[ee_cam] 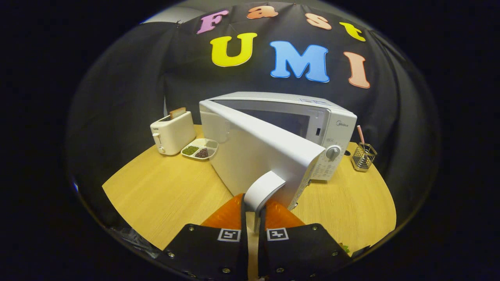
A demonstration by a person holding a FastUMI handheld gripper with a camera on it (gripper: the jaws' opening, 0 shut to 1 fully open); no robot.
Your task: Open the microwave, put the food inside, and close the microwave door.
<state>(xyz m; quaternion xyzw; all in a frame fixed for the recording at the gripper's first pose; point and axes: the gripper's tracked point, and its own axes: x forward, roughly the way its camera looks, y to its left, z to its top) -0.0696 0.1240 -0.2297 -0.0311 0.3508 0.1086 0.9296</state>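
Wooden table (pixel 164 195), rounded front edge, w/ bare room on its near left and near right. White microwave (pixel 332 121) sits mid-table toward the back; its door (pixel 258 152) is swung partway out toward the fingers, hinged on the side nearer the toaster, cavity opening dark behind it, can't tell what's inside. Control panel w/ round knob (pixel 333 152) on the side away from the toaster.

Toaster (pixel 173 134), white, beside the microwave on the hinge side, a slice of bread (pixel 177 112) sticking up from its slot. Just in front of it, touching or nearly touching the door's hinge edge: divided white dish (pixel 200 148), one compartment w/ green bits, one w/ dark brown bits, a third w/ smth pale. Wire mesh cup (pixel 363 157) on the far side past the knob, a pink striped straw (pixel 360 134) standing in it.

Gripper (pixel 254 212) low, level w/ the table, fingers clenched on the door handle (pixel 262 190), one each side of its lower end.
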